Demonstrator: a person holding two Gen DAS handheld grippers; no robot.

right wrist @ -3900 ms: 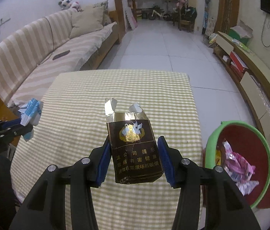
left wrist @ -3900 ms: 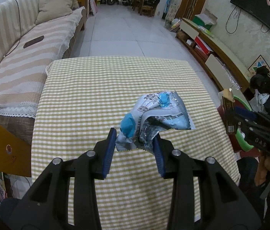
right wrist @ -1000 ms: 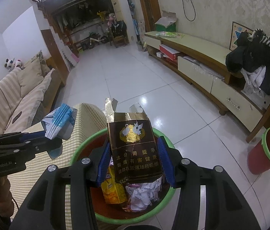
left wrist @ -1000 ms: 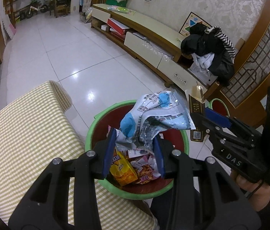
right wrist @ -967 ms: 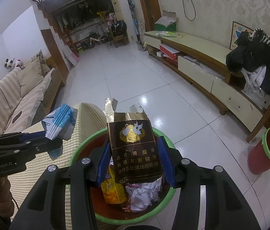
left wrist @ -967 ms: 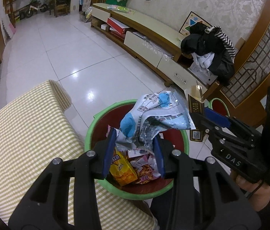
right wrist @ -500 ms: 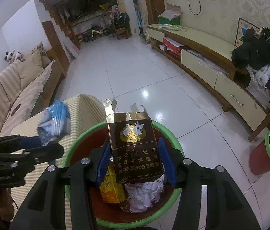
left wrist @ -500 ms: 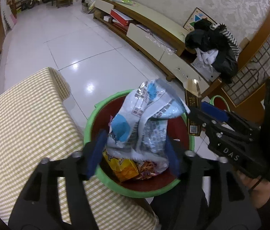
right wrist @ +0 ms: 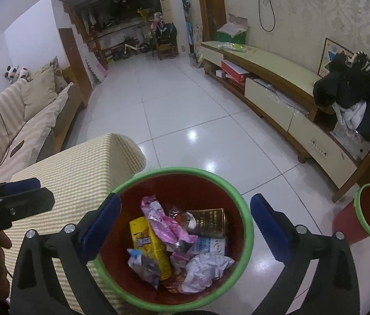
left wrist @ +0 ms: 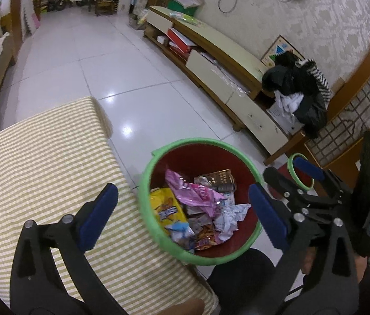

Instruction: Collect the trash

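Both grippers, left gripper (left wrist: 183, 214) and right gripper (right wrist: 185, 227), gape empty over the green-rimmed red plastic bin (right wrist: 246, 232); its heaped wrappers (right wrist: 169, 225) might spill, though depth's unclear.

Black plastic fingers (left wrist: 98, 215), blue ridged pads
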